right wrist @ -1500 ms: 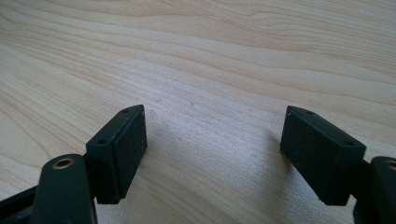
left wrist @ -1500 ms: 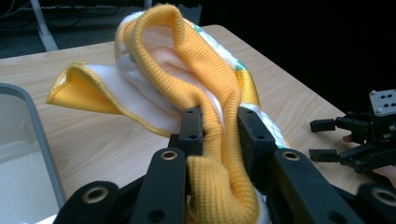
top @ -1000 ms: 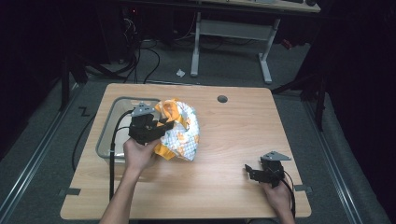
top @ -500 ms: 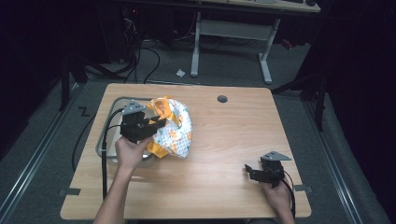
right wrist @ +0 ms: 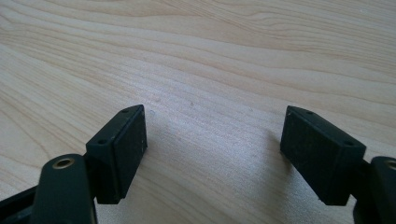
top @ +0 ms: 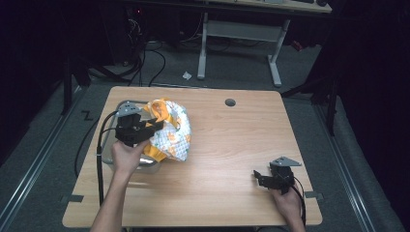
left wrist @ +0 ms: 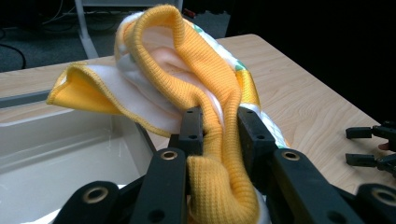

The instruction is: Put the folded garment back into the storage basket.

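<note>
I work in what looks like a lab or recording room: my light wooden table with a round cable hole [top: 230, 102] stands on grey carpet [top: 43, 159], black cables [top: 145, 60] trail over the floor behind it, a white-legged metal desk frame [top: 239, 36] stands beyond, and the surroundings are dark.

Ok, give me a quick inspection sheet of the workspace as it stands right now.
Surface: wooden table, bare grain around the right gripper.
Job's things: orange-trimmed patterned garment bunched at the edge of a pale bin.
Clutter: nothing seen.
Grippers: left gripper shut on the garment's orange ribbed edge; right gripper open, low over the table.
Cables: black cable trails from the left gripper.
Surroundings: dark room, desk frame behind.
</note>
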`<action>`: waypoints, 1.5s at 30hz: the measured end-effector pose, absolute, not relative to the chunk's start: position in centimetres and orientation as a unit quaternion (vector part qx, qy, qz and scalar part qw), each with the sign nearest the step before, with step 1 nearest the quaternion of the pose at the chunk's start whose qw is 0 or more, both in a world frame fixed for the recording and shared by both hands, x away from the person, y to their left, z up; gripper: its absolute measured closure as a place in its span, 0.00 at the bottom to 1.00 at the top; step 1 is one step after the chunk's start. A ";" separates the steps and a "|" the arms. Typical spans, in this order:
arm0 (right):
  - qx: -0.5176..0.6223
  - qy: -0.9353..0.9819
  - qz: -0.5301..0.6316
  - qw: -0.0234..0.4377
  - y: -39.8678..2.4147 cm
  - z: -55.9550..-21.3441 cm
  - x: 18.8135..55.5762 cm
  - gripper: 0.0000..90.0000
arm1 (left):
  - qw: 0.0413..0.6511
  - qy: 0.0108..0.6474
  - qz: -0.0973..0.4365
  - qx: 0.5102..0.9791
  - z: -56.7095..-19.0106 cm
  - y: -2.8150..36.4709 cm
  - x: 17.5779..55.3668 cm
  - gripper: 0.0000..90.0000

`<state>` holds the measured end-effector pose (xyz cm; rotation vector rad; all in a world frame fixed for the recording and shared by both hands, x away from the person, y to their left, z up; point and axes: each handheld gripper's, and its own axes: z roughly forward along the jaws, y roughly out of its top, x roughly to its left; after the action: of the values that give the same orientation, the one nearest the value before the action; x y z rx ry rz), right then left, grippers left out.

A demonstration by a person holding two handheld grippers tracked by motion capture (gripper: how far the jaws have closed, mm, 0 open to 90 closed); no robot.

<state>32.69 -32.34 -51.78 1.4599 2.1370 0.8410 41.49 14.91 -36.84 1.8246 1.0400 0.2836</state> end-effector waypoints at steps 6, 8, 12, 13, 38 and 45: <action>0.525 0.768 0.302 0.209 -32.3 -51.8 32.7 0.26 | 0.488 0.431 0.120 0.750 -36.7 15.5 41.6 0.82; 0.525 0.768 0.302 0.209 -32.3 -51.8 32.7 0.26 | 0.486 0.432 0.122 0.750 -36.7 15.7 41.7 0.82; 0.525 0.768 0.302 0.209 -32.3 -51.8 32.7 0.26 | 0.485 0.436 0.122 0.748 -36.7 16.1 41.8 0.82; 0.525 0.768 0.302 0.209 -32.3 -51.8 32.7 0.26 | 0.485 0.436 0.123 0.748 -36.7 16.2 41.9 0.82; 0.525 0.768 0.302 0.209 -32.3 -51.8 32.7 0.26 | 0.481 0.449 0.130 0.742 -36.9 18.4 42.2 0.82; 0.525 0.768 0.303 0.209 -32.3 -51.8 32.7 0.26 | 0.482 0.454 0.129 0.738 -37.0 18.9 42.4 0.82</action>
<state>32.71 -32.33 -51.79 1.4594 2.1352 0.8415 42.35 18.89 -37.02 1.7988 1.1063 0.3143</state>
